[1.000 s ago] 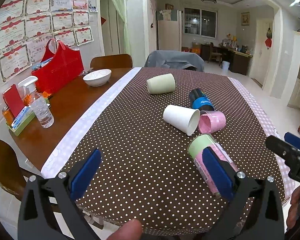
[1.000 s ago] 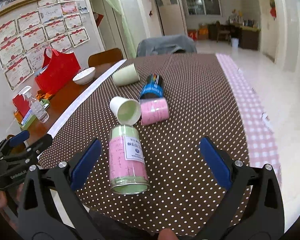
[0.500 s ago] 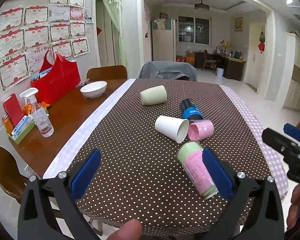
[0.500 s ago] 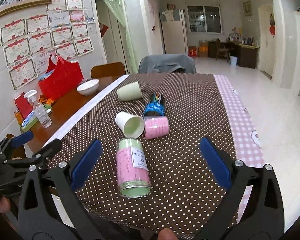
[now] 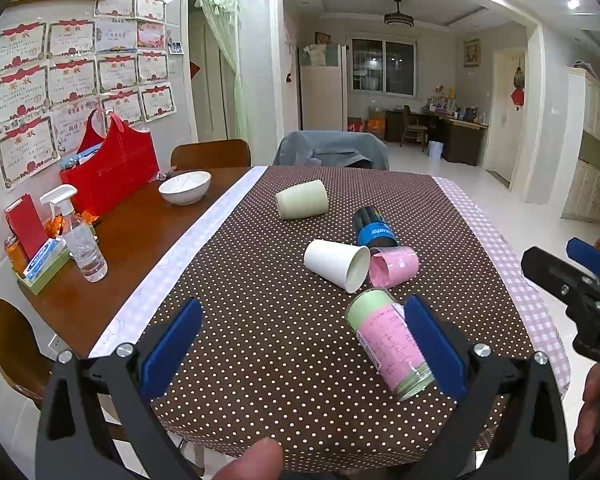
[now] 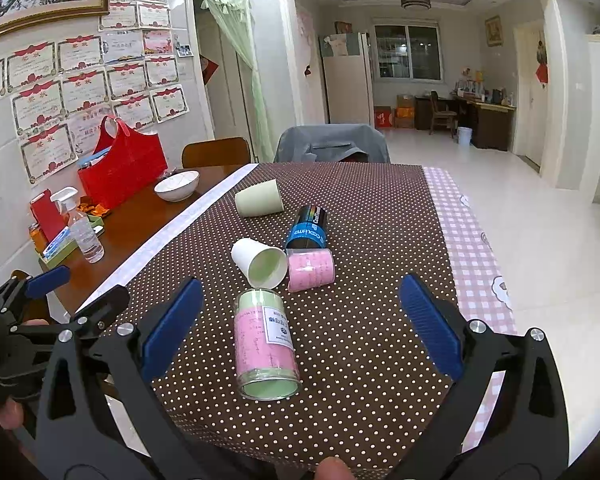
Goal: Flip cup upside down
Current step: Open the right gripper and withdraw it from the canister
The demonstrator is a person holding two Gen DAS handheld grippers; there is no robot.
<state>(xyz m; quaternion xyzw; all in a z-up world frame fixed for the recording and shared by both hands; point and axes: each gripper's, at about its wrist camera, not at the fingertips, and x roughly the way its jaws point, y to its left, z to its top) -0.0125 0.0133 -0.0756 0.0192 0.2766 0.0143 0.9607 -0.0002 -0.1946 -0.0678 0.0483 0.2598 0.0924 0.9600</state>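
Note:
Several cups lie on their sides on a brown dotted tablecloth [image 5: 260,320]. Nearest is a green and pink labelled cup [image 5: 390,340] [image 6: 266,344]. Behind it lie a white paper cup [image 5: 336,264] [image 6: 260,260], a small pink cup [image 5: 394,266] [image 6: 311,270], a black and blue cup [image 5: 374,228] [image 6: 308,228] and a pale green cup [image 5: 302,199] [image 6: 259,197]. My left gripper [image 5: 304,348] is open and empty, near the table's front edge. My right gripper [image 6: 296,328] is open and empty above the front edge; it also shows in the left wrist view [image 5: 572,276].
On bare wood [image 5: 140,236] at the left stand a white bowl [image 5: 185,187], a red bag [image 5: 112,172], a spray bottle [image 5: 80,240] and a small tray [image 5: 40,264]. Chairs stand at the far end [image 5: 332,152] and near left [image 5: 16,352]. Open floor lies right [image 6: 540,240].
Both grippers have drawn back and risen from the table, so the cups look farther away. The cups have not moved. Both grippers stay open.

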